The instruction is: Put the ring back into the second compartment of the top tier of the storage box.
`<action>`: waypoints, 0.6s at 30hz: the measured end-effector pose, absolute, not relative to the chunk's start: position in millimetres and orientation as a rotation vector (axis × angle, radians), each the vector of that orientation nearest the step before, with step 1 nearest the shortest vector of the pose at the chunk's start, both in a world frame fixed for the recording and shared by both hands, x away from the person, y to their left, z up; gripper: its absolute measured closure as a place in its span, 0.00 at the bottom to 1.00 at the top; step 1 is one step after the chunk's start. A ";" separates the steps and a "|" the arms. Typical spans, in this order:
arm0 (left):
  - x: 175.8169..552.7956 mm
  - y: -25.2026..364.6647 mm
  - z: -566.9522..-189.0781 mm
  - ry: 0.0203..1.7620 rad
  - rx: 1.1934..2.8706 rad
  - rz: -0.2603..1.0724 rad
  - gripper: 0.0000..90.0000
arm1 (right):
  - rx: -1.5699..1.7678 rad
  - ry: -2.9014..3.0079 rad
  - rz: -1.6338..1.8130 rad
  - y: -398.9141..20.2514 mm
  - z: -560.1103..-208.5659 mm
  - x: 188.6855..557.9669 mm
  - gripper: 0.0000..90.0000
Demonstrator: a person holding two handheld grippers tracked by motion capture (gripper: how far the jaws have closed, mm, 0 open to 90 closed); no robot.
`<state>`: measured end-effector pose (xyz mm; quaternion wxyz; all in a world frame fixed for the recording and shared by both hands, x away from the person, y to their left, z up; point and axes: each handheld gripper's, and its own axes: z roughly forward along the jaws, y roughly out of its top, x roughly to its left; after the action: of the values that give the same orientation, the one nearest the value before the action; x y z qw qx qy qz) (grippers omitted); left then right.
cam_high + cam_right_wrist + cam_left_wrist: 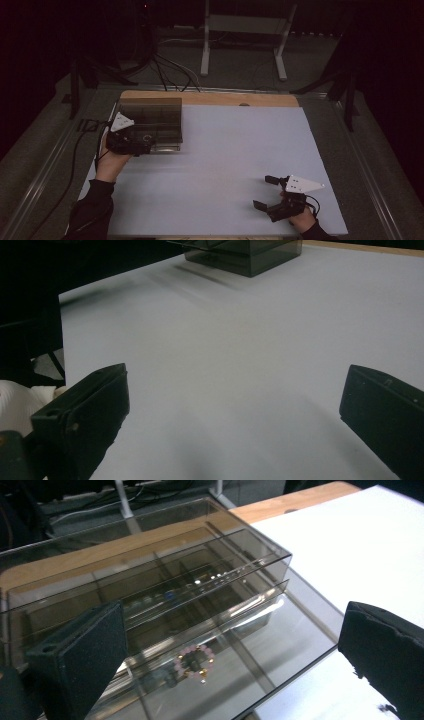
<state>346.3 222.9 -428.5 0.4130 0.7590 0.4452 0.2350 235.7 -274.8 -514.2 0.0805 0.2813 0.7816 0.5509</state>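
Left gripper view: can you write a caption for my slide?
Open left gripper fingers frame a pink bead bracelet lying in a smoky clear drawer box.

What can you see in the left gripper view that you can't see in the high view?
The left gripper view shows a pink bead bracelet lying in the open drawer of the clear box. The high view shows the open right gripper over the white mat and the floor stands behind. Both show the box, the mat and the open left gripper.
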 end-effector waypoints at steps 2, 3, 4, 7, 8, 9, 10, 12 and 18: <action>346.5 224.3 -428.6 1.129 1.901 0.590 0.01 | 0.842 2.337 1.650 -275.1 -514.3 235.6 0.00; 346.2 224.9 -428.3 1.130 1.897 0.594 0.01 | 0.841 2.338 1.650 -275.0 -514.4 235.6 0.00; 345.8 225.5 -427.6 1.126 1.894 0.587 0.01 | 0.840 2.339 1.649 -274.9 -514.4 235.5 0.00; 344.0 225.7 -425.0 1.117 1.887 0.590 0.01 | 0.840 2.342 1.646 -274.5 -514.4 235.5 0.00; 343.2 225.4 -423.7 1.100 1.886 0.576 0.01 | 0.841 2.342 1.647 -274.4 -514.4 235.6 0.00; 342.6 224.9 -422.8 1.091 1.886 0.571 0.01 | 0.842 2.341 1.647 -274.3 -514.4 235.7 0.00; 341.6 223.7 -421.8 1.066 1.888 0.563 0.01 | 0.842 2.341 1.647 -274.2 -514.4 235.8 0.00; 340.1 220.7 -420.6 1.030 1.901 0.542 0.01 | 0.841 2.344 1.643 -274.1 -514.5 236.0 0.00; 332.4 214.9 -413.1 0.957 1.900 0.501 0.01 | 0.838 2.348 1.632 -272.6 -513.7 235.1 0.00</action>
<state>332.4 214.9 -413.1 0.4599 0.7720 0.3887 0.2035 235.1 -272.6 -513.7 0.0809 0.2803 0.7854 0.5460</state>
